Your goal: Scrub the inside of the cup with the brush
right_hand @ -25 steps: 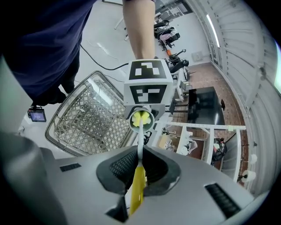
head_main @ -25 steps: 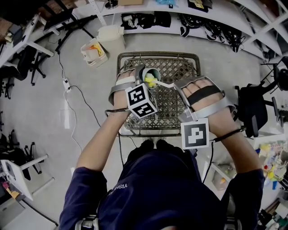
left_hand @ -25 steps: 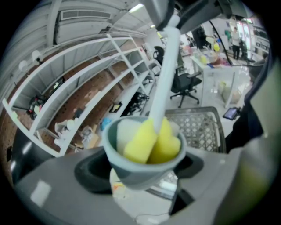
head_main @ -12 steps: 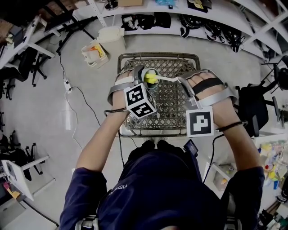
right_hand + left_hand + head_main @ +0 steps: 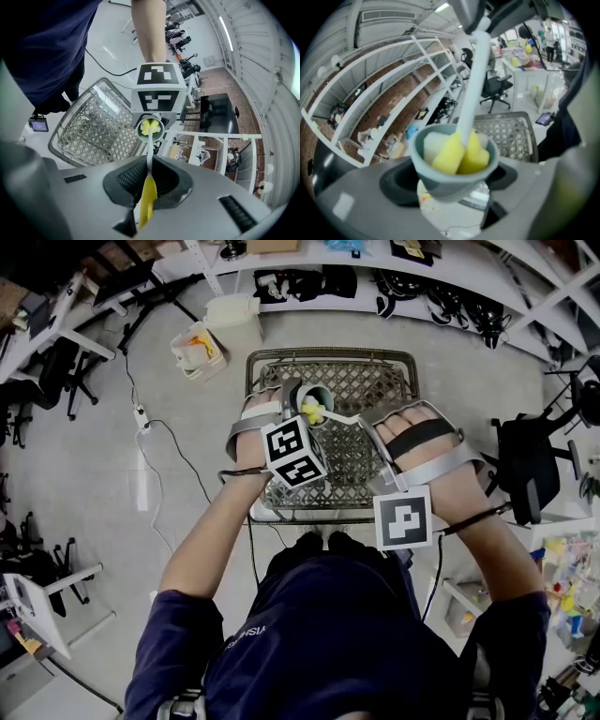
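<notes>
Gripping cup point(image 5: 436, 177), left tongs point(image 5: 452, 183), brush point(image 5: 472, 89) inside, seemingly clamped in right tongs point(image 5: 149, 185)

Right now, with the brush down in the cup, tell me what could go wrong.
1. The left gripper grips the cup low on its wall, with the rim free; a hard sideways push from the brush could twist it loose over the wire basket.
2. The right gripper holds the brush by the yellow tail of its long thin handle, so it may flex or slip in the jaws.
</notes>
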`<state>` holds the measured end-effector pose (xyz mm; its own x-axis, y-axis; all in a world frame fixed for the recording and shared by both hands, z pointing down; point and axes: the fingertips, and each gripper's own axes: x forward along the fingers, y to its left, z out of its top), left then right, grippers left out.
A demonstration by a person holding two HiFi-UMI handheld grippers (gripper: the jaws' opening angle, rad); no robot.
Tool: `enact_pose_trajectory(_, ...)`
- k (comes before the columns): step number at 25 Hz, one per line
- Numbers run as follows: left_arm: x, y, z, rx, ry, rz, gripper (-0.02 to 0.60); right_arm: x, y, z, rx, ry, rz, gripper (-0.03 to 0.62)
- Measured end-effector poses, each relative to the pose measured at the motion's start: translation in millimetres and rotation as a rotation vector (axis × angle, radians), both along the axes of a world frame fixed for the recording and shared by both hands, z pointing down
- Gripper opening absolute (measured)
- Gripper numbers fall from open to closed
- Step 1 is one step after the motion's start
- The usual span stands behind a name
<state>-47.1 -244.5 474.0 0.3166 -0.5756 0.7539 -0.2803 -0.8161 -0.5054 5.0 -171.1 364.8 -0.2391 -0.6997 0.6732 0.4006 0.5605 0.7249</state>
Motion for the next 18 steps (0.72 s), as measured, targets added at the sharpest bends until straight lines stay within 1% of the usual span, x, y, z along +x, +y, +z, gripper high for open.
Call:
enact_pose_trajectory(3, 2, 4, -2, 0.01, -0.007, 0.014, 0.387, 4, -9, -6, 0.01, 0.009, 0.008, 0.032)
enact_pose_trajectory(7, 4, 4, -11, 0.031, -0.002, 0.015, 0.387, 15, -23, -6, 0.001, -0.022, 0.049, 0.031)
enact_pose_trajectory(10, 1, 4, -14, 0.035, -0.009, 0.017, 0.387, 17, -20, -1, -0.008, -0.041, 0.063, 0.031)
enact_pose_trajectory(15, -9, 0, -11, 0.032, -0.014, -0.001, 0.387, 7, -2, 9, -0.025, -0.047, 0.043, 0.032)
enact_pose_trajectory(18, -9, 1, -6, 0.02, -0.022, -0.003, 0.387, -5, 6, 7, -0.005, -0.051, 0.013, 0.031)
